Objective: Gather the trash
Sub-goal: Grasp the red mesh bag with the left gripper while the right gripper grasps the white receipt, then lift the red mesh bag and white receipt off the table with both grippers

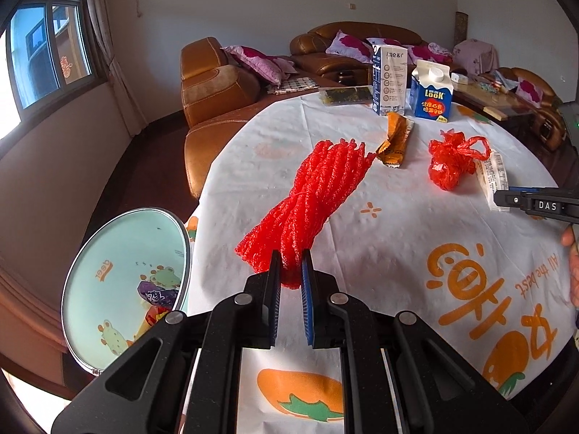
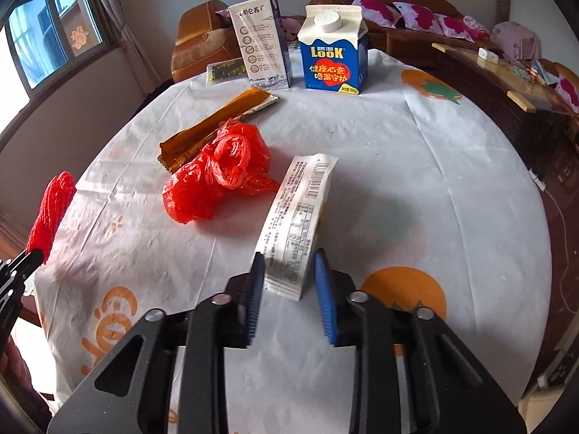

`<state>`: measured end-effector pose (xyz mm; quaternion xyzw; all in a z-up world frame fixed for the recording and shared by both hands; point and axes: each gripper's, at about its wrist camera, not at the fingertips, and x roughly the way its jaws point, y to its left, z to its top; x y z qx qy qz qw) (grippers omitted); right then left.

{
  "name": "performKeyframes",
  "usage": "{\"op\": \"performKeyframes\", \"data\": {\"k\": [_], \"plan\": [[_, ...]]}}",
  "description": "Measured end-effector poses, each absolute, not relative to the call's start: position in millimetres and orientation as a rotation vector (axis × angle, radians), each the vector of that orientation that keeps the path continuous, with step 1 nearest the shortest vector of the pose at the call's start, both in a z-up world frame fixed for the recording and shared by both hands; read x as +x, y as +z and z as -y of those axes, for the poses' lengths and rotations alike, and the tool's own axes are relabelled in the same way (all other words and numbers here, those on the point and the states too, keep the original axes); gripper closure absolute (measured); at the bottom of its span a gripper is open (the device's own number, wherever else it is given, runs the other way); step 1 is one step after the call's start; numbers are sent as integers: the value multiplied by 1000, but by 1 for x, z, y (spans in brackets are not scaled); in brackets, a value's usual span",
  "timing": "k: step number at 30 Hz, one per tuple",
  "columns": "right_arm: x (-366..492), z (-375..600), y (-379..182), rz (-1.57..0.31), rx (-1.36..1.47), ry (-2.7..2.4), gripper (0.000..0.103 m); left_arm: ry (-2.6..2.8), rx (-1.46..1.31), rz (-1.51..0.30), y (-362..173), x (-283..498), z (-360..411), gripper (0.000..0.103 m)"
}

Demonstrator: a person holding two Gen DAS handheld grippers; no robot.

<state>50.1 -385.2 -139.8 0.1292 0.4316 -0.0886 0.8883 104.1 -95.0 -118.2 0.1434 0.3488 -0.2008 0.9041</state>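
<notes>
The left tool (image 1: 290, 271) is pinched on the near end of a red foam net (image 1: 311, 195), whose length stretches away from its tips over the table (image 1: 380, 224). Down to that tool's left, off the table's edge, sits a round bin (image 1: 123, 289) with wrappers inside. The right tool (image 2: 287, 275) has a white printed packet (image 2: 300, 217) between its blue pads (image 2: 325, 303); whether they press it I cannot tell. Ahead and left of this tool lies a crumpled red plastic bag (image 2: 217, 177), beyond it an orange wrapper (image 2: 217, 123), and farthest off two cartons (image 2: 333, 50).
</notes>
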Motion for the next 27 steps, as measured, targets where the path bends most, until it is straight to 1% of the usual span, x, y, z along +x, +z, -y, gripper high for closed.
{"op": "performKeyframes", "data": {"k": [2, 4, 11, 20, 27], "plan": [[49, 383, -138, -885, 258, -175, 82, -417, 295, -716, -117, 102, 94, 93], [45, 382, -135, -867, 252, -168, 88, -416, 291, -708, -114, 102, 93, 93], [31, 384, -117, -801, 211, -183, 99, -383, 270, -693, -106, 100, 78, 93], [12, 387, -91, -712, 178, -200, 100, -330, 260, -674, -94, 100, 59, 93], [18, 359, -65, -645, 135, -99, 100, -271, 254, -664, -87, 103, 40, 93]]}}
